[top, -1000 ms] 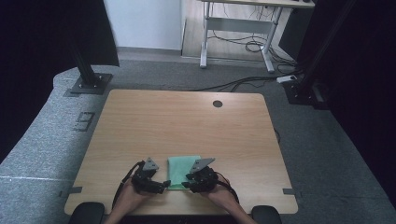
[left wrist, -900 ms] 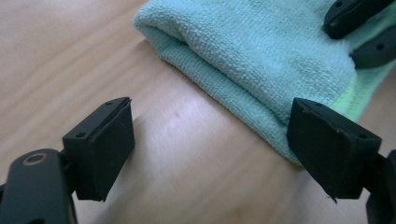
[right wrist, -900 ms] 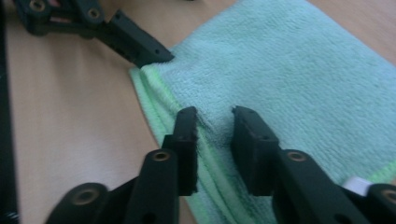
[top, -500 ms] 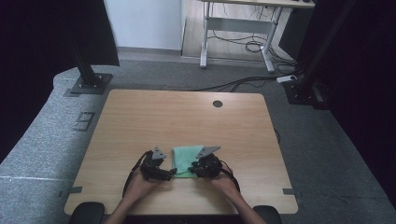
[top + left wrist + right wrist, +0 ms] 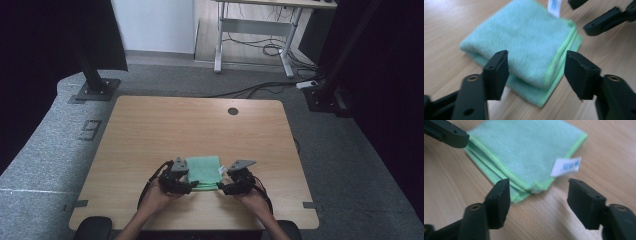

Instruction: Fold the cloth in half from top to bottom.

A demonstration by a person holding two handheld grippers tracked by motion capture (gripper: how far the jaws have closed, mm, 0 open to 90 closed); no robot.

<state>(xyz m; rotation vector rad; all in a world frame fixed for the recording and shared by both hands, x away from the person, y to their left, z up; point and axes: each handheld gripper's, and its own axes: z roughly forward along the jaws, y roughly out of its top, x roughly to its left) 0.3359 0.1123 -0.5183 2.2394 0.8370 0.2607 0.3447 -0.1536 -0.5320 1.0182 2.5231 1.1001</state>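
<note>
a small white label (image 5: 565, 166) with blue print sticks out from one edge of the folded cloth (image 5: 203, 172); the print is too blurred to read. the cloth is pale mint green with a brighter lime-green stitched hem, folded into a thick squarish pad of several layers whose edges show stacked at the near corner in the right claw view. its surface has a fine ribbed, towel-like weave. it lies flat on the light wood worktop (image 5: 165, 125), near the person's edge and roughly midway across, between the two hands.

the left claw (image 5: 189, 186) sits at the cloth's left near corner, the right claw (image 5: 223, 189) at its right near corner, just below the label. the left claw's jaws have just been closing and stand about half open, astride the cloth's near edge with the pads clear of the fabric. the right claw's jaws have just been opening; they stand apart with the cloth's corner just ahead of them, gripping nothing
</note>
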